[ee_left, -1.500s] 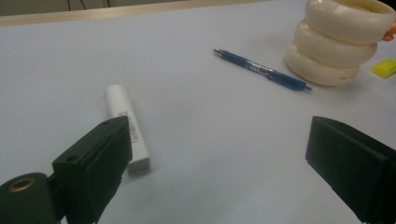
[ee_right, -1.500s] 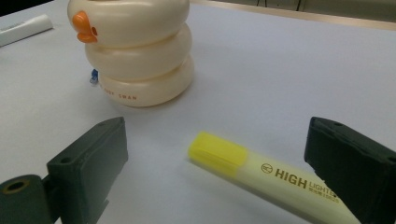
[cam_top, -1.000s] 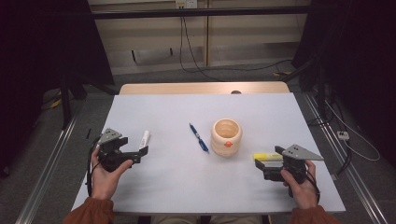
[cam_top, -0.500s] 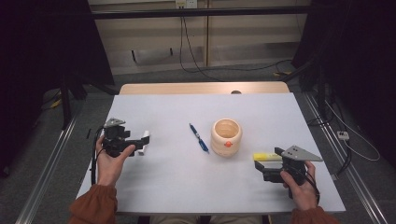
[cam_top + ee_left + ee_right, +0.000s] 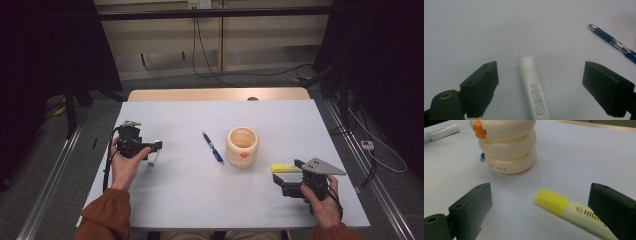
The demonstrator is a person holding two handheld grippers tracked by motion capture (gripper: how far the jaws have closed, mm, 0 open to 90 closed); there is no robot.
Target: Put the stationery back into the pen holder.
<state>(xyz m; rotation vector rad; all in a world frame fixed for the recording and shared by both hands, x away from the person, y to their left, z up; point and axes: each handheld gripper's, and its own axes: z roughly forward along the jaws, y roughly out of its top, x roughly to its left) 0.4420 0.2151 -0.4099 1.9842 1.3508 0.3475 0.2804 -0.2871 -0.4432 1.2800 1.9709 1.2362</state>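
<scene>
My left gripper (image 5: 539, 85), jaws wide, straddles 1 white tube (image 5: 534, 90) flat on table (image 5: 190, 200). Right gripper (image 5: 544, 212) also released, over 1 yellow highlighter (image 5: 571, 213). Btw them: 1 blue pen (image 5: 213, 148), 1 duck-faced cup (image 5: 242, 146).

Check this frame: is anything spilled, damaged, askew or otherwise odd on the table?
Nothing stands out. The white tube, blue pen and yellow highlighter lie flat and apart on the table, the duck-faced holder stands upright, and no spill shows. The left gripper straddles the tube, open; the right gripper is open at the highlighter.
</scene>
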